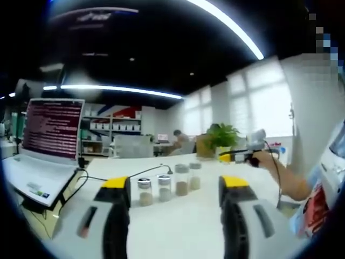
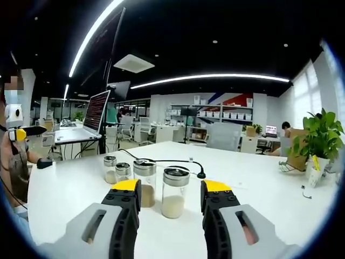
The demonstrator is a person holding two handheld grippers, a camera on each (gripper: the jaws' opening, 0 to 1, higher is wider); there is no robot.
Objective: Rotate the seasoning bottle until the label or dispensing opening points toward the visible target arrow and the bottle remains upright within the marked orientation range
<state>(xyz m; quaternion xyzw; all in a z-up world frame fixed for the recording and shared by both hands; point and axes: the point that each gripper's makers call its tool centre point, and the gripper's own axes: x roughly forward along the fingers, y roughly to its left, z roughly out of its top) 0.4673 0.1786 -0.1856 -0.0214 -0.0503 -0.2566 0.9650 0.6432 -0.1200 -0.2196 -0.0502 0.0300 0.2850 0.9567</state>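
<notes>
Both tongs, left (image 1: 175,189) and right (image 2: 170,192), gape with nothing between them. We see four bottles (image 2: 175,192) lined up upright on the white worktop (image 2: 259,178), the nearest just beyond the right tongs' tips, near a black cable (image 2: 167,160).

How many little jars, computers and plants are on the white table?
Seasoning bottles: 4
Laptop: 1
Potted plant: 1
Total: 6
</notes>
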